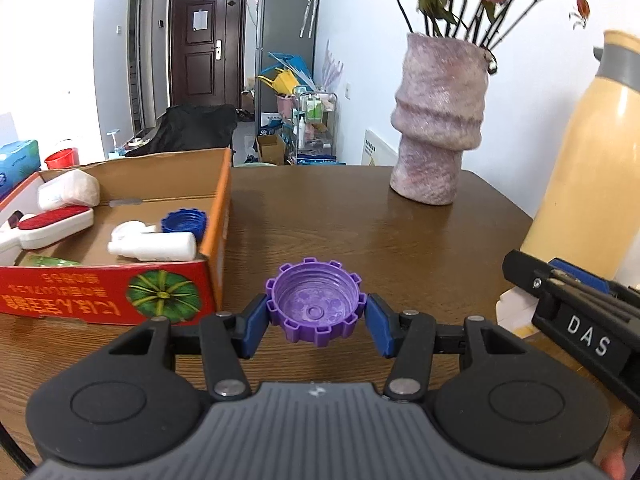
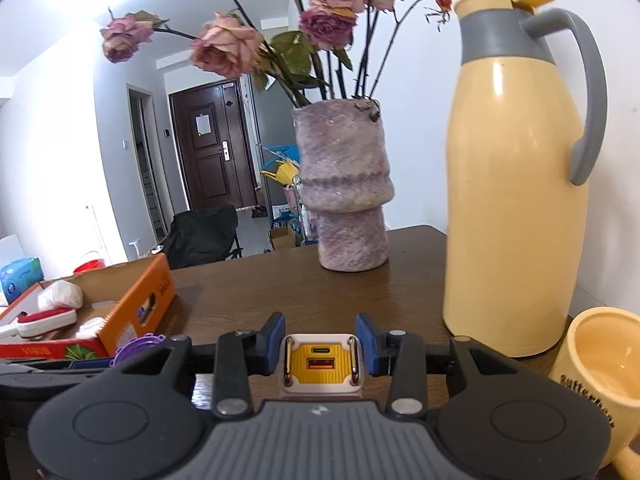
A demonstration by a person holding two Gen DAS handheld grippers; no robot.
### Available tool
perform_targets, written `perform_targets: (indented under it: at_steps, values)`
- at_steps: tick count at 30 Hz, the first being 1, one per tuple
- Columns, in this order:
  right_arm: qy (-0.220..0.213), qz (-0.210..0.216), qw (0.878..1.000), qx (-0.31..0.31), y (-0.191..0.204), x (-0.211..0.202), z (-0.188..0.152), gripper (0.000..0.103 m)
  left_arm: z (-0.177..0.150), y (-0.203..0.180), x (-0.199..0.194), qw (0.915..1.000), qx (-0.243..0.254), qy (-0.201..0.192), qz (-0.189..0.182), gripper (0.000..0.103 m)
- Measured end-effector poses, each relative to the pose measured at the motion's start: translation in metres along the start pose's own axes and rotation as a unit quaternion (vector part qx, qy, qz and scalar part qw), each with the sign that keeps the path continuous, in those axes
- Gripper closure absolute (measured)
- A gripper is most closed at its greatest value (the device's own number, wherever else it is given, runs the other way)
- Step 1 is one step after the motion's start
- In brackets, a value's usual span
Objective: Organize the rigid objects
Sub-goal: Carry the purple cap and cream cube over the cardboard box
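My left gripper (image 1: 316, 316) is shut on a purple ridged bottle cap (image 1: 315, 305), open side up, held just above the brown table (image 1: 340, 224) to the right of the cardboard box (image 1: 216, 216). The cap also shows at the lower left of the right wrist view (image 2: 138, 346). My right gripper (image 2: 321, 342) is shut on a small charger (image 2: 320, 362) with a yellow port face and white shell. The box holds a blue cap (image 1: 184, 222), a white bottle (image 1: 154, 246) and a red-and-white brush (image 1: 52, 222).
A pinkish vase (image 2: 344, 196) with dried roses stands at the table's back. A tall yellow thermos jug (image 2: 516, 200) and a yellow mug (image 2: 600, 376) stand at the right. My right gripper's body (image 1: 580, 328) shows at the right of the left wrist view.
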State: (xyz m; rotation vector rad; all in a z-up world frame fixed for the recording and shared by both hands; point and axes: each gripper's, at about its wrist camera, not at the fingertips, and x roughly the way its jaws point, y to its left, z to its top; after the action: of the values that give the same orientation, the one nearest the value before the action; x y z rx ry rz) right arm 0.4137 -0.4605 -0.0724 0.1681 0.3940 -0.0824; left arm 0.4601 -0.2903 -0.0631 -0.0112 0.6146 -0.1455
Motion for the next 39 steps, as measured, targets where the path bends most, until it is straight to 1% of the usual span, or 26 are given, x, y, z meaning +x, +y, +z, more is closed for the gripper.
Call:
perform_targets:
  at_steps: [8,19,27,39]
  values:
    - [-0.014,0.014,1.000,-0.003,0.038,-0.010,-0.002,0.065,0.006,0.037,-0.020,0.9997,-0.014,-0.020,0.006,0.049]
    - [-0.033,0.040,0.998,-0.024,0.101,-0.017,0.000,0.065,0.022,0.102,-0.039,0.9975,-0.042,-0.051,0.026,0.049]
    - [-0.047,0.057,0.997,-0.033,0.147,-0.007,0.009,0.065,0.035,0.146,-0.039,0.9955,-0.059,-0.063,0.040,0.049]
    - [-0.063,0.081,0.994,-0.038,0.202,0.018,0.022,0.065,0.052,0.201,-0.031,0.9923,-0.074,-0.077,0.063,0.049]
